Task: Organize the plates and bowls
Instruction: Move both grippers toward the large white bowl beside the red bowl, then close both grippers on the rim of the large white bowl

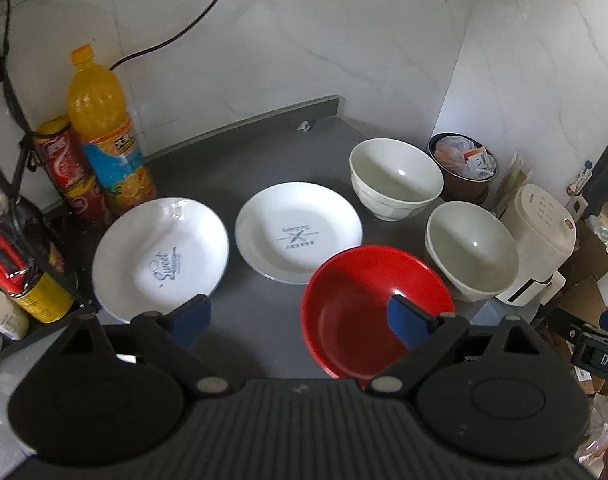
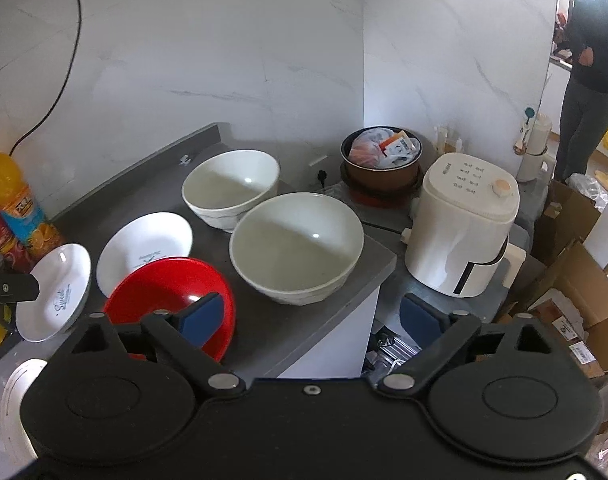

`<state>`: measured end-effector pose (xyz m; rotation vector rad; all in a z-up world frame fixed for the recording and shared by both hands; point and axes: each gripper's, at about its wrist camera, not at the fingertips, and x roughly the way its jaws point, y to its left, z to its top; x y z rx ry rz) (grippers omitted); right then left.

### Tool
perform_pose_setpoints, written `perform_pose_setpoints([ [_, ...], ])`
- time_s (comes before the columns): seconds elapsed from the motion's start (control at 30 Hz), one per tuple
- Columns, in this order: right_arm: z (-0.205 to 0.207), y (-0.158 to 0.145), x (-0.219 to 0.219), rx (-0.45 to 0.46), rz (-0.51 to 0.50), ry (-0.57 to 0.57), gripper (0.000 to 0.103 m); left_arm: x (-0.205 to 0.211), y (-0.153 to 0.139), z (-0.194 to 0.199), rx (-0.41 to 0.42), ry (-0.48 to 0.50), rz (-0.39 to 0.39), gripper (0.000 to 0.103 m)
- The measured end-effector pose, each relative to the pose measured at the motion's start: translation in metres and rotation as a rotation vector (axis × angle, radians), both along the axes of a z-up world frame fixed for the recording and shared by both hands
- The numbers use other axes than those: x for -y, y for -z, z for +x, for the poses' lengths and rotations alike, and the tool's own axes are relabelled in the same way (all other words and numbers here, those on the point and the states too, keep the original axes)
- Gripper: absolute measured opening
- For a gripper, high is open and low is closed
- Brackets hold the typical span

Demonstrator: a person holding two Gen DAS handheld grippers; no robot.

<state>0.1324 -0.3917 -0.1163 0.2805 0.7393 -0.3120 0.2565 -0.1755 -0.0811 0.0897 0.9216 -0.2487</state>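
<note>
On the grey counter [image 1: 255, 160] lie two white plates, one marked "Sweet" [image 1: 159, 256] at left and one [image 1: 297, 230] in the middle. A red bowl [image 1: 360, 312] sits in front, overlapping the middle plate's edge. Two white bowls stand at right, a far one [image 1: 396, 178] and a near one [image 1: 472, 250]. My left gripper [image 1: 299, 320] is open and empty, above the counter between the "Sweet" plate and the red bowl. My right gripper [image 2: 312, 314] is open and empty, just in front of the near white bowl [image 2: 295, 246], with the red bowl [image 2: 167, 296] at its left finger.
An orange juice bottle [image 1: 103, 128] and red cans [image 1: 69, 168] stand at the back left beside a black rack [image 1: 7, 240]. A brown pot with bags [image 2: 382, 162] and a white air fryer [image 2: 462, 228] stand right of the counter. Cardboard boxes [image 2: 576, 280] lie on the floor.
</note>
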Motion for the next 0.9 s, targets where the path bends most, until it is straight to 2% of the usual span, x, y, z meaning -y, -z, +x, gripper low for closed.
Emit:
perform_pose_setpoints([
  [0.63,0.038,0.023,0.08,-0.014,0.025,-0.083,0.087,0.106,0.022,0.032,-0.031,-0.041,-0.004,0.078],
  [0.77,0.048,0.034,0.096,-0.031,0.038,-0.093,0.079,0.128,0.031,0.039,-0.051,-0.038,-0.001,0.073],
  [0.9,0.055,0.043,0.112,-0.036,0.069,-0.092,0.078,0.144,0.04,0.046,-0.072,-0.034,-0.001,0.071],
])
